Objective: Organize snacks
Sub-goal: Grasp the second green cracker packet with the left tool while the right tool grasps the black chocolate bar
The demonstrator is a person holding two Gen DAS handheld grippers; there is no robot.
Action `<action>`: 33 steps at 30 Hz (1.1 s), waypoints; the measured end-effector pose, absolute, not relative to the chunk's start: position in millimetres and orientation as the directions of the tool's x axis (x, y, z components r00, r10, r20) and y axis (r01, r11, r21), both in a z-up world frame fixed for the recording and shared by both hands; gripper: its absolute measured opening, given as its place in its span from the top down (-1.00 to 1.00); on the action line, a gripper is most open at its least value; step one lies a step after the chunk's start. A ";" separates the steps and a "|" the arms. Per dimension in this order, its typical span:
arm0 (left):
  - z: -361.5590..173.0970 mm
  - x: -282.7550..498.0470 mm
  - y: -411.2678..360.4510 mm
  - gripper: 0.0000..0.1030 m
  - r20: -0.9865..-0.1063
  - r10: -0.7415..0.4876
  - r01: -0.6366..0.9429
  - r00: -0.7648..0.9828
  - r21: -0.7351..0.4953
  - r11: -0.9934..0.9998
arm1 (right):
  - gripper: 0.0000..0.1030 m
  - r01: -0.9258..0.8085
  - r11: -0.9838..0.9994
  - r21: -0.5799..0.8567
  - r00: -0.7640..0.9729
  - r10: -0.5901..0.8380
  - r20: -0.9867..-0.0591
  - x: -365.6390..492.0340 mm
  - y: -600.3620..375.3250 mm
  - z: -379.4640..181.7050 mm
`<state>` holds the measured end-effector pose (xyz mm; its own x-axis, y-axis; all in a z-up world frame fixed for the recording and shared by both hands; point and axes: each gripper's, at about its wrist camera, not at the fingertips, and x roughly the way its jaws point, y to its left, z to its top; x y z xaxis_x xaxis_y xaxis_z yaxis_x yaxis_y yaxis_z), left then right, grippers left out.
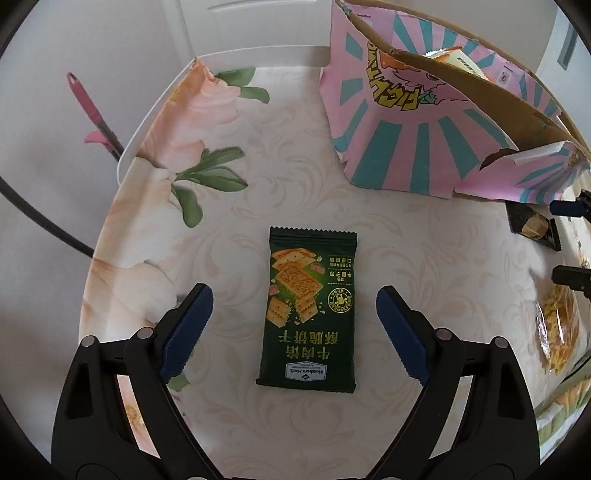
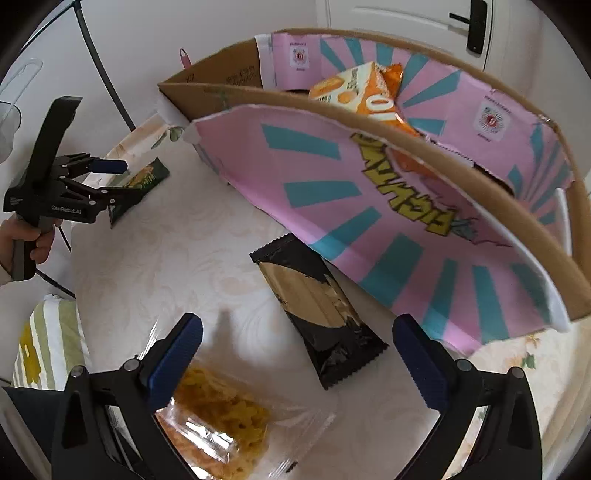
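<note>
Snacks sit scattered on the floral surface (image 1: 258, 155) in front of me. From my left wrist view, a dark green cracker packet (image 1: 309, 312) lies flat, print upside down to me, directly between the fingers of my left claw (image 1: 294, 326). That claw is released, blue pads wide on either side of the packet and not touching it. I cannot tell how far above the packet it hangs.

From my right wrist view, a black and gold wrapped bar (image 2: 320, 314) lies slantwise, its far end close against the base of the pink and teal cardboard box (image 2: 369, 206). Nearer me, a clear bag of yellow puffed snacks (image 2: 225, 421) lies partly under my right claw's left finger. My right claw (image 2: 297, 363) is also released, jaws spread, holding nothing.

The box stands on the surface with flaps up. An orange and white snack pack (image 2: 354, 96) is inside it, leaning above the rim.

In the right wrist view I see my left claw (image 2: 122, 181) well off to the left, over the green packet (image 2: 142, 184), with my left hand (image 2: 31, 242) on its grip. A striped cushion (image 2: 48, 339) shows at the surface edge. A white door (image 2: 406, 18) stands behind the box.
</note>
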<state>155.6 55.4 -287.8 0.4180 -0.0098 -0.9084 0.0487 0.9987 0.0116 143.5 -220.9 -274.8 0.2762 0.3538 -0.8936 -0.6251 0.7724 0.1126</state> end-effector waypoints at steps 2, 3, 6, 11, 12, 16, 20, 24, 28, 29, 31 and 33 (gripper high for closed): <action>-287.5 154.9 54.9 -0.74 -0.909 -0.010 0.046 0.417 0.011 0.999 | -0.99 -0.625 0.770 0.128 0.258 0.359 -0.897 146.6 -220.7 -278.8; -287.2 155.0 55.1 -0.74 -0.909 -0.010 0.045 0.417 0.010 0.999 | -0.99 -0.624 0.770 0.134 0.253 0.361 -0.898 147.3 -220.4 -279.9; -286.4 155.2 55.0 -0.74 -0.907 -0.008 0.041 0.421 0.010 0.999 | -0.99 -0.621 0.766 0.165 0.224 0.375 -0.900 148.1 -220.6 -281.6; -286.1 155.1 56.8 -0.73 -0.907 -0.008 0.037 0.421 0.008 0.999 | -0.99 -0.619 0.754 0.220 0.185 0.412 -0.892 142.3 -217.0 -281.5; -286.1 155.1 57.1 -0.73 -0.907 -0.008 0.038 0.421 0.009 0.999 | -0.99 -0.620 0.749 0.233 0.177 0.422 -0.889 139.6 -216.3 -281.0; -285.8 154.8 57.8 -0.73 -0.907 -0.008 0.043 0.421 0.011 0.999 | -0.99 -0.640 0.719 0.272 0.141 0.457 -0.878 130.6 -206.5 -280.6; -286.1 154.4 57.7 -0.58 -0.907 -0.006 0.045 0.422 0.014 0.999 | -0.94 -0.660 0.696 0.283 0.133 0.479 -0.868 125.9 -194.7 -279.8; -290.1 155.8 58.4 -0.33 -0.913 -0.014 0.048 0.408 0.006 0.999 | -0.92 -0.662 0.690 0.292 0.137 0.495 -0.858 125.9 -186.1 -277.4; -290.3 155.9 57.2 -0.17 -0.912 -0.034 0.057 0.408 -0.012 0.998 | -0.85 -0.644 0.714 0.274 0.174 0.485 -0.857 130.1 -181.9 -273.4; -290.0 155.9 56.5 -0.13 -0.912 -0.038 0.060 0.408 -0.014 0.998 | -0.82 -0.633 0.727 0.265 0.185 0.475 -0.860 131.8 -182.4 -272.9; -288.8 155.8 54.1 0.07 -0.911 -0.042 0.072 0.410 -0.013 0.997 | -0.75 -0.608 0.751 0.255 0.205 0.459 -0.864 136.6 -184.2 -272.3; -288.2 155.5 52.0 0.13 -0.911 -0.044 0.079 0.409 -0.013 0.997 | -0.63 -0.582 0.778 0.235 0.227 0.433 -0.872 140.2 -186.4 -272.6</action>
<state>155.5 52.0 -288.2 0.4090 -0.0443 -0.9115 0.0793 0.9968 -0.0128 140.2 -186.4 -272.6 0.2269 0.4333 -0.8722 -0.5819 0.7785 0.2353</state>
